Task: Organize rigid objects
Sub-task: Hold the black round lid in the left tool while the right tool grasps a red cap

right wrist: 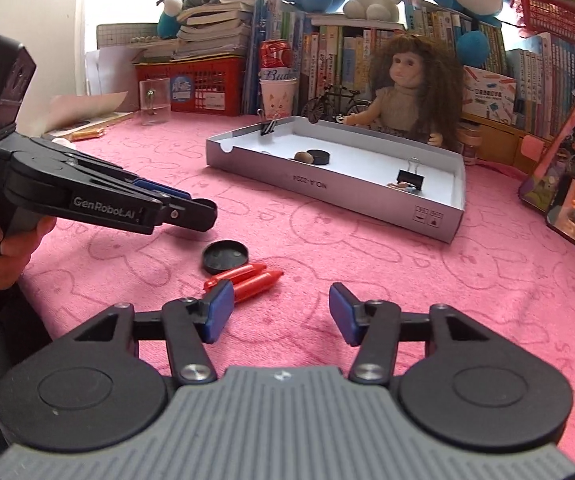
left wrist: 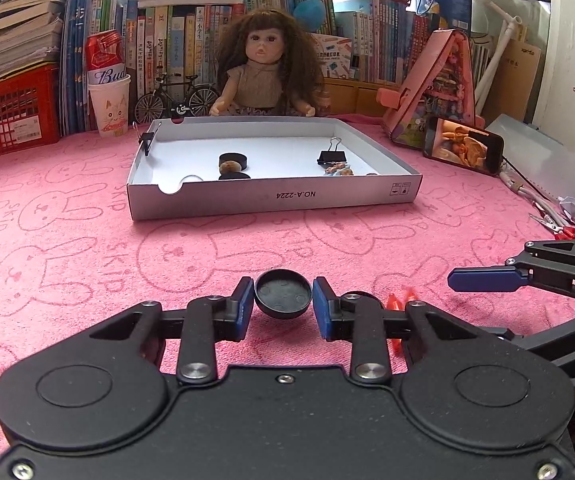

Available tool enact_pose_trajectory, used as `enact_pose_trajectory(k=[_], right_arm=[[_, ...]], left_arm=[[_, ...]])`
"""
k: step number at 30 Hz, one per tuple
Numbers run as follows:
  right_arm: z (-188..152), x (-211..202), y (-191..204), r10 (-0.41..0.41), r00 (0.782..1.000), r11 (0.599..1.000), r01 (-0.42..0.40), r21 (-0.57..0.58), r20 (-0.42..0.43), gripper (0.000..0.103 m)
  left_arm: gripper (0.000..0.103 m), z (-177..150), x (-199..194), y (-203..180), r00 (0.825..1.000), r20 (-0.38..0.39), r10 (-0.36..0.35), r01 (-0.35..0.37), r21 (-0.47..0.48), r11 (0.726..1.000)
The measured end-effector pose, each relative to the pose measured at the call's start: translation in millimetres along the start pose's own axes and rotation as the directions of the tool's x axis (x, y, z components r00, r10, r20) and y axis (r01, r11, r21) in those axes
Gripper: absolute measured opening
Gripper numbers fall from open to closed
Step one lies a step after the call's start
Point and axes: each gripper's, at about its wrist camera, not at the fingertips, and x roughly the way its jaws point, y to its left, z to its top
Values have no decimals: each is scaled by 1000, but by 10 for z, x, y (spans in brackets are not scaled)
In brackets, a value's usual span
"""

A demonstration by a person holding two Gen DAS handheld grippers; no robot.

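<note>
Left tongs (left wrist: pixel 283 304) up close, pinching a round black plastic cap (left wrist: pixel 283 294) between the blue pads, just off the pink rabbit-print towel surface (left wrist: pixel 87 248). Right tongs (right wrist: pixel 281 312) spread, nothing between them; a pair of red plastic crayon-shaped pieces (right wrist: pixel 247 280) lies at their ten o'clock beside a second black cap (right wrist: pixel 225 257). The pick looks done. Next call: carry the cap to twelve o'clock, over the near wall of the shallow white cardboard tray (left wrist: pixel 271 196), and release among the discs and binder clip (left wrist: pixel 331 157).
</note>
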Motion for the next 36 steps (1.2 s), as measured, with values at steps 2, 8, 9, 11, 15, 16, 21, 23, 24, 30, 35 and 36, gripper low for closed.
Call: enact_pose_trajectory(k=[2,8,9,11,15,16,21,23,24,30,35,36], right_arm=[[9,39,19,9,1000,1000,-10,-29,-8,66],[91,123,-31,39,998,997,-41,-58,-42,66],[99,120,-37,26,999,999,-28,-46,-47,67],[92,95,-47,-10,999,1000,10,6,-50,67],[33,14,-32,-44,998,989,51,141,-55,67],[19,-1,1,-55,997,988,62,142,-57,67],[6,-21,85,-94,993,991,99,87,-66,67],[14,-15,12,-123,990,986,130,103,-73,67],[15,-15,-27,-140,987,983,148,111,-76,67],[2,-37,-178,-205,975,964,216,152,-88,65],[38,-73,-116,-141,988,969,151,197,-60,65],[45,-68,-95,-131,990,968,141,206,-58,65]], left_arm=[[30,-4,0,3,1000,-3,4,-4,0,1000],[30,-13,-12,14,1000,-1,11,-11,-6,1000],[30,-16,-16,23,1000,0,12,-12,-10,1000],[30,-21,-16,33,1000,0,15,-15,-16,1000],[30,-29,0,52,1000,-5,22,-22,-26,999],[30,-32,1,55,1000,-6,22,-22,-28,999],[30,-32,-1,63,1000,-4,22,-23,-31,999],[30,-35,-7,75,1000,-3,25,-25,-35,999],[30,-38,-9,81,1000,-3,26,-26,-37,999],[30,-52,-8,91,1000,-6,29,-30,-44,999],[30,-56,-12,81,999,-5,31,-31,-46,998],[30,-56,-13,83,1000,-5,31,-31,-46,998]])
